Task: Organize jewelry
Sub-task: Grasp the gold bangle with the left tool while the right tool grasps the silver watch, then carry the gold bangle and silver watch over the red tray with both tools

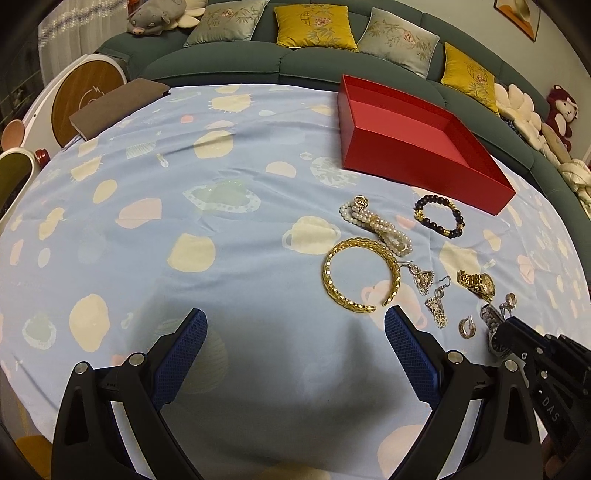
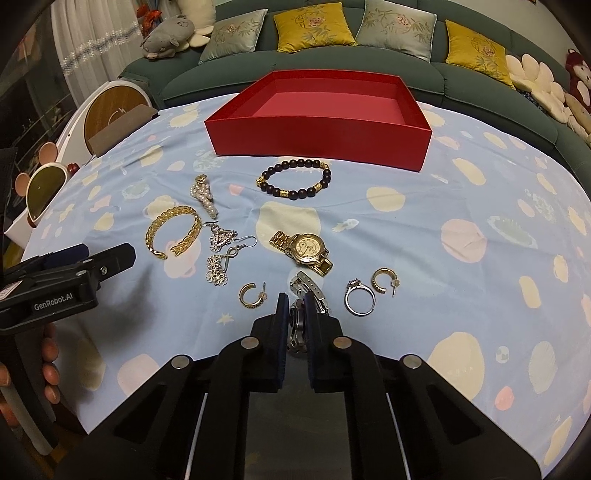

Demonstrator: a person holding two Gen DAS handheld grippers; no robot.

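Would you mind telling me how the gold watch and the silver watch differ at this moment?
The gold watch lies free on the tablecloth, dial up; the silver watch sits edge-on, clamped in the shut right claw. The gold watch is yellow metal with a pale dial; the silver watch is steel-coloured, its face hidden. The gold watch lies nearer the red box. Both have metal link bands.

Around the table: sofa, cushions and soft toys

We see a light blue patterned tablecloth over the table, with a dark green sofa behind it. We count yellow cushions and pale grey-green cushions along its back, a grey plush pig at its left end and a red plush monkey at its right. A brown flat box lies at the cloth's far left corner.
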